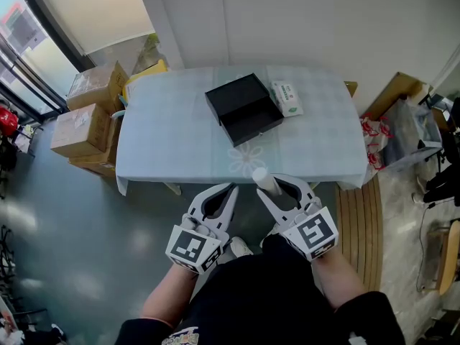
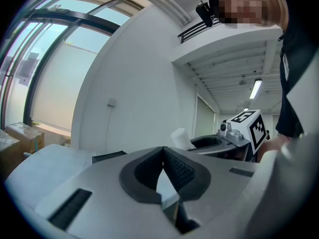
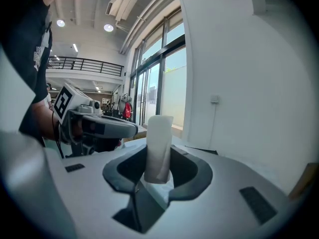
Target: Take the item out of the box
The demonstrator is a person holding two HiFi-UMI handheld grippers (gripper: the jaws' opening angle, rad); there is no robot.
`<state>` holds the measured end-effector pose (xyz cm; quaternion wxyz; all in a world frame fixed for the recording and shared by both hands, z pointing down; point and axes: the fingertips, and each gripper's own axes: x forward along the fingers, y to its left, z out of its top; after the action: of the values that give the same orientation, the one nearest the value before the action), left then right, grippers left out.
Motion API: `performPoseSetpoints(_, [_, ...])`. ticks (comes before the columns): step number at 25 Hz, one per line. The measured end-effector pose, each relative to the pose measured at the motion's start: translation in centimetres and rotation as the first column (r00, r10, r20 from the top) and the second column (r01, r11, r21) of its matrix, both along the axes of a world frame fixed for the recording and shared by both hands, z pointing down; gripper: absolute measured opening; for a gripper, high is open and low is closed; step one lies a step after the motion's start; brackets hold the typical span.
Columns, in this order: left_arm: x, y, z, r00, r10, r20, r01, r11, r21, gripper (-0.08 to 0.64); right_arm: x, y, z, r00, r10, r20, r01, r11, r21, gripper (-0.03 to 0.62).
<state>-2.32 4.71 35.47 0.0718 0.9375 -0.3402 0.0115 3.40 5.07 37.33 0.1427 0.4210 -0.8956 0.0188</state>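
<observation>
In the head view an open black box [image 1: 243, 108] lies on the pale blue table [image 1: 172, 142], far from both grippers. My right gripper [image 1: 269, 186] is held near the table's front edge, shut on a white cylinder-shaped item [image 1: 261, 178]. In the right gripper view the white item [image 3: 158, 148] stands upright between the dark pads of that gripper [image 3: 158, 172]. To its left my left gripper [image 1: 231, 190] is shut with nothing in it; in its own view the left gripper [image 2: 163, 157] shows its pads meeting at the tip. The box's inside is not visible.
A green and white packet [image 1: 287, 98] lies just right of the box. Cardboard boxes [image 1: 85, 115] are stacked on the floor to the table's left. Bags [image 1: 394, 134] and a slatted wooden bench [image 1: 359, 225] stand on the right. A white wall runs behind the table.
</observation>
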Motion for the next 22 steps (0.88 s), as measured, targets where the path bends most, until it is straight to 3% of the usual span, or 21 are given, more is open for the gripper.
performPoseSetpoints(22, [-0.4,-1.1,0.3,1.0,-0.002,0.004,0.002,1.0,-0.005,0.009,-0.3,-1.5,-0.4,1.0,0.001,0.011,-0.001,1.0,-0.002,0.135])
